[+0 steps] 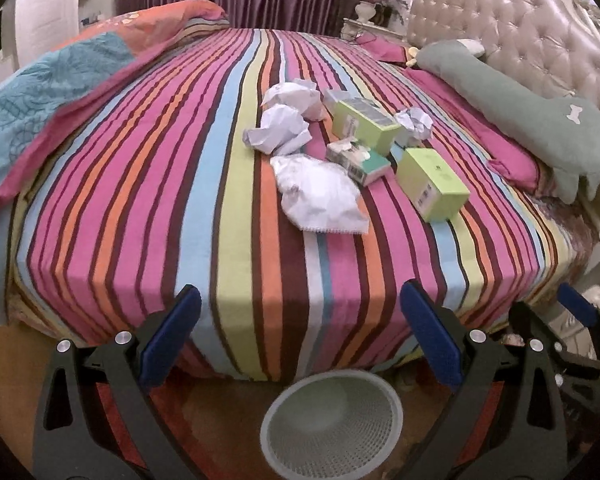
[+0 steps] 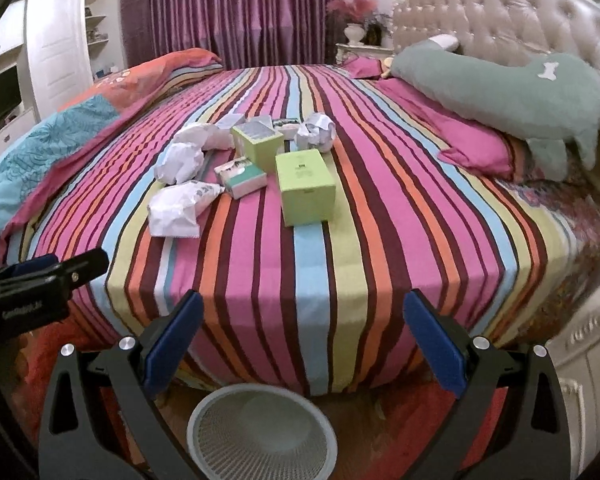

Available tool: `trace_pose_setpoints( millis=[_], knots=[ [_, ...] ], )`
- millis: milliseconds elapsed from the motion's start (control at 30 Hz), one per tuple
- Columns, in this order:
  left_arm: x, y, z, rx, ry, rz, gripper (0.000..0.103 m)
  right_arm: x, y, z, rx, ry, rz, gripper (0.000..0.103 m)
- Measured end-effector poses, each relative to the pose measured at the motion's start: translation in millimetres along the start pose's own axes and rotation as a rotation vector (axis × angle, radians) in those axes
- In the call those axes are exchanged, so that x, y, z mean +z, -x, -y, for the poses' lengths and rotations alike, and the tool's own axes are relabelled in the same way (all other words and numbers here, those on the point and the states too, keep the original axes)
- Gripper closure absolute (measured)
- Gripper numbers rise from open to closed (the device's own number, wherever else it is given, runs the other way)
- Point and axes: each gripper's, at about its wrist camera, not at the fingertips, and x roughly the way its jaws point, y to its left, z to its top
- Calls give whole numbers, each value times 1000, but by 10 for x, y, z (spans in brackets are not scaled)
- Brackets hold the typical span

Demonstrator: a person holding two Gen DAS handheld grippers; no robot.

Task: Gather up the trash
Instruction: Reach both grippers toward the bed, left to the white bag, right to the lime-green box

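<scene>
Trash lies in a cluster on the striped bed [image 1: 240,240]: several crumpled white papers [image 1: 320,194] [image 2: 178,208], two green boxes [image 1: 434,184] [image 2: 305,188] and a small teal and white box [image 1: 358,160] [image 2: 242,176]. A white mesh waste basket [image 1: 332,420] [image 2: 262,434] stands on the floor at the bed's near edge. My left gripper [image 1: 300,340] is open and empty above the basket. My right gripper [image 2: 302,344] is open and empty, also above the basket, to the right of the left one. Both are well short of the trash.
A green dog-shaped pillow [image 1: 540,120] and pink pillows [image 2: 480,152] lie along the tufted headboard [image 1: 540,40] on the right. A folded blue and orange quilt [image 1: 40,100] lies at the bed's left. Purple curtains and a white cabinet [image 2: 56,52] stand behind. The left gripper shows at the right wrist view's left edge [image 2: 40,280].
</scene>
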Motion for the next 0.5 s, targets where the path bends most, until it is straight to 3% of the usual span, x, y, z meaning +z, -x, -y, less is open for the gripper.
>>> trace_pose_setpoints(
  millis=[500],
  knots=[
    [532, -761, 99, 29, 46, -79, 6, 570, -724, 199, 87, 10, -39, 8]
  ],
)
